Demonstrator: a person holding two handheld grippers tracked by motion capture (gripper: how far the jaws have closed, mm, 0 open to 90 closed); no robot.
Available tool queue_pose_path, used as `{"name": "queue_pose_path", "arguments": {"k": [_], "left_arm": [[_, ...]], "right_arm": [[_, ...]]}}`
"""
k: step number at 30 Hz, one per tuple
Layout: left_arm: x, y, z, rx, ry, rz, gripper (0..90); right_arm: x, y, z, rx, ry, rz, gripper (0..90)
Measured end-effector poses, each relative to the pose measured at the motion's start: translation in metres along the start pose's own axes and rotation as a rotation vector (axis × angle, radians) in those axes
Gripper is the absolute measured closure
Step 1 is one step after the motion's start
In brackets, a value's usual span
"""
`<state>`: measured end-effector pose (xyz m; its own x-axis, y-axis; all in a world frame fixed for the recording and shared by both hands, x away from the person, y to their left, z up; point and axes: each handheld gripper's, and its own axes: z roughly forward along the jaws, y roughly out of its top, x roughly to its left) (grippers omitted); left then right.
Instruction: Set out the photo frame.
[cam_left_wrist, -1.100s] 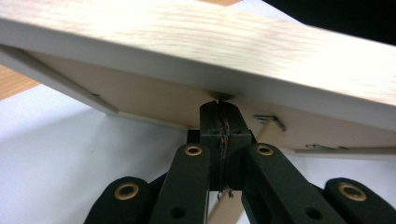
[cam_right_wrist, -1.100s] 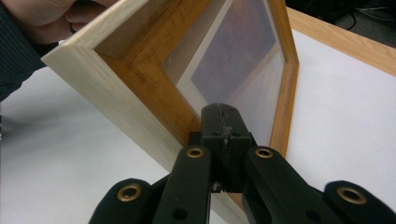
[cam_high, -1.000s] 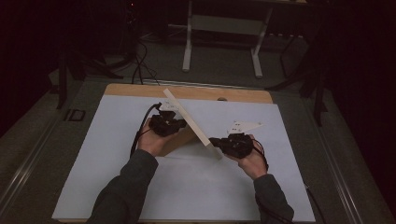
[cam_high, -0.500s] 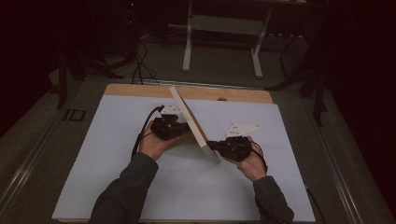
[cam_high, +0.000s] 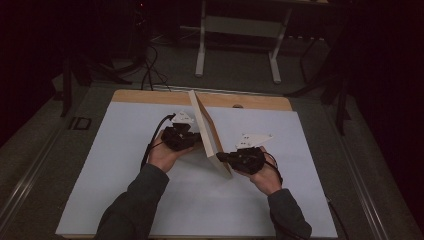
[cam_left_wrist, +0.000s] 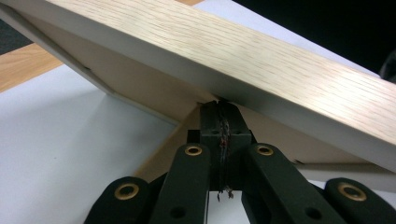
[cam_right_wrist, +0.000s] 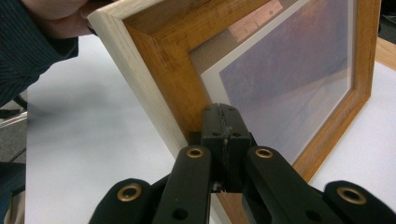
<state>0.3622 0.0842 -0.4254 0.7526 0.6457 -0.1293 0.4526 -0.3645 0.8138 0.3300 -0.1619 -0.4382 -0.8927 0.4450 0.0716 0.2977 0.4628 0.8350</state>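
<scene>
White paper covers the desk (cam_high: 100, 165); centre stage, a light wooden picture frame (cam_high: 210, 132) stands tilted on edge. My left fingers (cam_left_wrist: 219, 116) and right fingers (cam_right_wrist: 223, 122), pressed together, merely prop it, so it could slip and topple.

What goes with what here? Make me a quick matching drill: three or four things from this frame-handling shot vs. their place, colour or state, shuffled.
Column 1
1. light wooden picture frame
2. left gripper
3. right gripper
4. white table cover

Column 2
A. lies flat over the wooden tabletop
B. tilted on edge between the two grippers
C. jaws shut, tips against the frame's glazed front face
D. jaws shut, tips under the frame's plain back side

Pairs: 1-B, 2-D, 3-C, 4-A
</scene>
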Motion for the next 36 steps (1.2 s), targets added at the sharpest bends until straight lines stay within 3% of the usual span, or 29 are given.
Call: {"name": "queue_pose_path", "arguments": {"k": [6,26,36], "left_arm": [[-0.005,-0.003,0.0,0.009,-0.006,0.017,90.0],[0.013,0.0,0.003,-0.005,-0.047,-0.026,90.0],[0.025,-0.001,0.002,-0.003,-0.112,-0.04,90.0]], "right_arm": [[0.002,0.0,0.001,0.001,0.001,-0.005,90.0],[0.016,0.012,0.018,0.014,0.039,-0.041,90.0],[0.019,0.017,0.026,0.016,0.048,-0.045,90.0]]}}
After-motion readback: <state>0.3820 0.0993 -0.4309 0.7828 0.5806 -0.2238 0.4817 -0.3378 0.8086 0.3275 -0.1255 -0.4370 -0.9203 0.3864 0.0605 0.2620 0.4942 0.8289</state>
